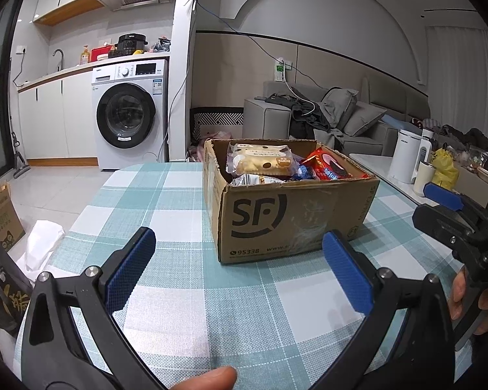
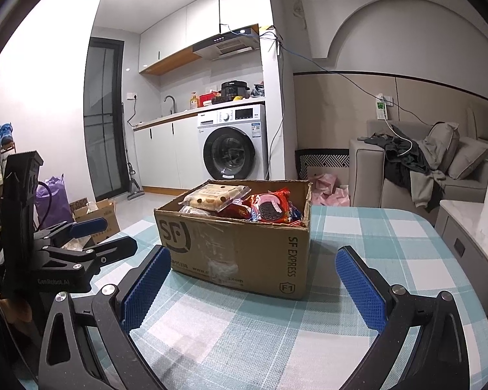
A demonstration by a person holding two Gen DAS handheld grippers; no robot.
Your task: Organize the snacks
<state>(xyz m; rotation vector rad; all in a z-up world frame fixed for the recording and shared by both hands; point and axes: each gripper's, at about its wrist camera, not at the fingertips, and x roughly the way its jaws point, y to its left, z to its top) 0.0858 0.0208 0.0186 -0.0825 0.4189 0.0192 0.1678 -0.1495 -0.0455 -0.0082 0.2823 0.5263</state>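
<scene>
The left tongs (image 1: pixel 239 260) stand wide apart and hold nothing, their blue pads (image 1: pixel 131 261) hovering low over the checked tabletop (image 1: pixel 166 201). The right tongs (image 2: pixel 253 282) are spread just as wide, also empty, above the same cloth. Each pair shows in the other's view: the right tongs at the right edge of the left wrist view, the left tongs at the left edge of the right wrist view.

Just ahead of both, between their pads, sits an open cardboard box (image 1: pixel 286 217) marked SF, resting on the tabletop. Inside it lie the snacks: a clear-wrapped cake pack (image 1: pixel 260 161) on top at the far side, a red cookie pack (image 1: pixel 328 164) beside it, and other wrappers beneath, perhaps biscuits, though the print is too small to read.

Beyond the tabletop stand a washer (image 1: pixel 130 113) under a kitchen counter, a grey sofa (image 1: pixel 351 110) heaped with clothes, and a white kettle (image 1: pixel 406 159) on a side table.
</scene>
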